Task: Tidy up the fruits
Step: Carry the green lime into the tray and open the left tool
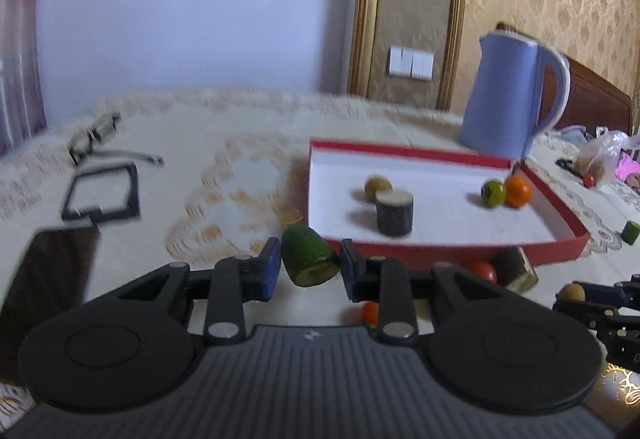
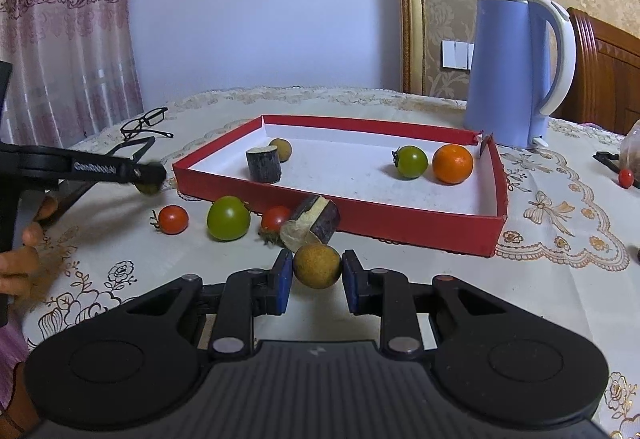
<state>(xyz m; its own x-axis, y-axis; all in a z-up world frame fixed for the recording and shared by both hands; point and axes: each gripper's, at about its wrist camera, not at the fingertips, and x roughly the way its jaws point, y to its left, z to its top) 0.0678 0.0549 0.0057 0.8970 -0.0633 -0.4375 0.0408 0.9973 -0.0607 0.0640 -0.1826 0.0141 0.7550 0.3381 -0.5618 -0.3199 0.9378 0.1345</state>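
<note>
Tabletop (image 2: 560, 279): covered in a lace-patterned cloth; open room lies at 3 o'clock of the tray and in front of the right gripper.
Kettle (image 2: 508, 71): blue, upright at 1 o'clock, just behind the tray's far corner, so that corner is tight for entry.
Red tray (image 2: 400, 219): shallow rim, white floor; it already holds an orange (image 2: 452, 164), a green tomato (image 2: 412, 161), a dark cut log piece (image 2: 263, 165) and a tan fruit behind it. The middle floor is bare, judged the easiest drop zone.
Loose fruit: tomatoes and another cut piece crowd the near rim at 10 o'clock.
Left gripper (image 1: 310, 263): fingers narrowed on a green cut fruit (image 1: 308, 257), held off the cloth at the tray's near-left corner.
Right gripper (image 2: 317, 271): fingers closed around a tan round fruit (image 2: 317, 265), short of the near rim.
</note>
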